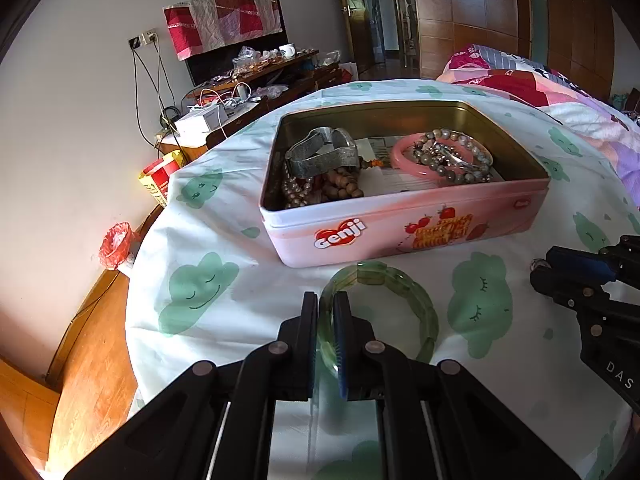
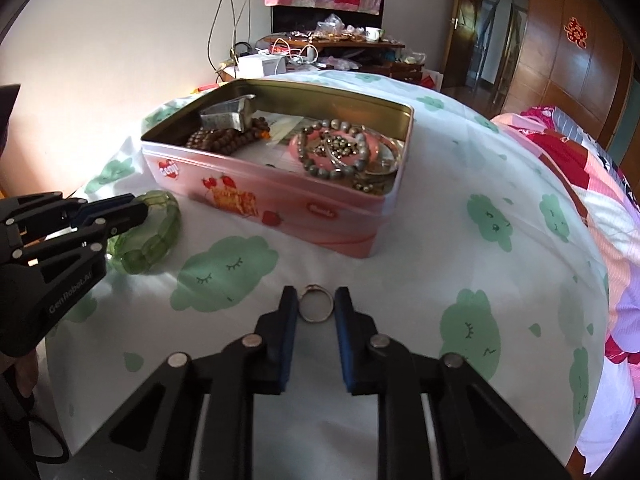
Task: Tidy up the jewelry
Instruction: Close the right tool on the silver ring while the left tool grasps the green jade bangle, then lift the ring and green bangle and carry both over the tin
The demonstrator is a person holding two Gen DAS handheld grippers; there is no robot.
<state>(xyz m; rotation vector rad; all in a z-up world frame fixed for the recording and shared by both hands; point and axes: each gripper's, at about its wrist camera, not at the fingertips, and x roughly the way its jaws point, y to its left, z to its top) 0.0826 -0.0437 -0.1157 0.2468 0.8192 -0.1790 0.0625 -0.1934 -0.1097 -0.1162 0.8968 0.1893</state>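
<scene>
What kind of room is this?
Most likely a home bedroom: a patterned quilt, wooden wardrobe doors, and a cluttered side table behind the cloth-covered surface.

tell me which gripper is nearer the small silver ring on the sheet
Right. The right gripper has its jaws on either side of the silver ring, not yet closed on it. The left gripper is off to the ring's left, clamped on the green bangle.

- Green bracelet (image 1: 400,304) of translucent rectangular links, lying flat on the cloth just in front of the tin.
- Small silver ring (image 2: 316,307), flat on the cloth.
- Pink Genji tin (image 1: 400,220), open, holding a pink bangle (image 1: 404,156), bead strands and a grey mesh band (image 1: 320,156).
</scene>
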